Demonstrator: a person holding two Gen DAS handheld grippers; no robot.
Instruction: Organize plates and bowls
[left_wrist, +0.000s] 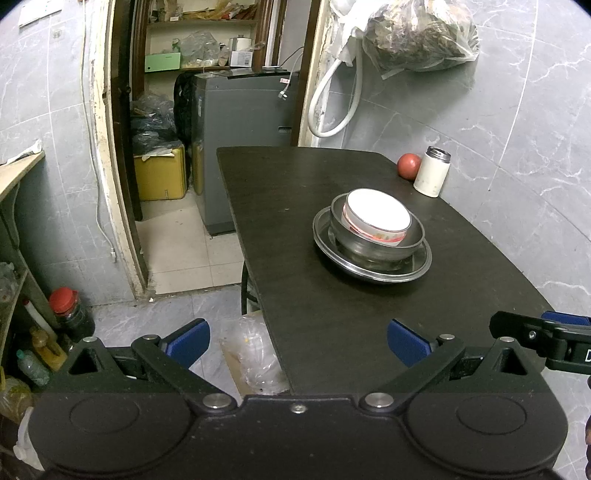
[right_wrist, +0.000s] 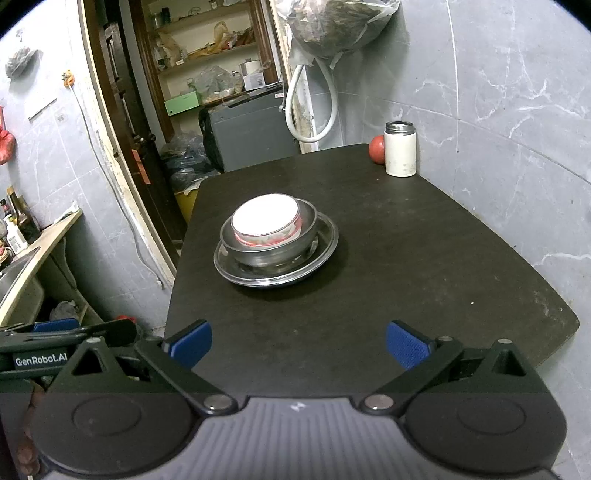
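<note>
Table: a dark table (right_wrist: 406, 258) by a grey wall.
Stack: one pile near the middle of the table. A white bowl (right_wrist: 266, 218) with a red pattern sits inside a steel bowl (right_wrist: 269, 245), and that sits on a steel plate (right_wrist: 325, 251). From the right tongs the pile is at about 11 o'clock; from the left tongs, at about 1 o'clock.
White bowl: it looks tipped a little, not flat in the steel bowl.
Left tongs: the left gripper (left_wrist: 298, 343) has its blue pads far apart. It holds nothing, and it is well back from the pile, at the near edge.
Right tongs: the right gripper (right_wrist: 298, 343) is wide apart too, and empty, also well back.
Far corner: a white jar (right_wrist: 400, 153) and a red fruit (right_wrist: 377, 148), touching or almost, at about 1 o'clock from the right tongs.
How far along: the dishes look already nested, so the job may be nearly done.
What could go wrong: a bump could make the tipped white bowl slide or rattle out. Steel is slippery, so a pinch on a thin rim could slip. Pushing the plate could scoot the whole pile toward the open left edge.
</note>
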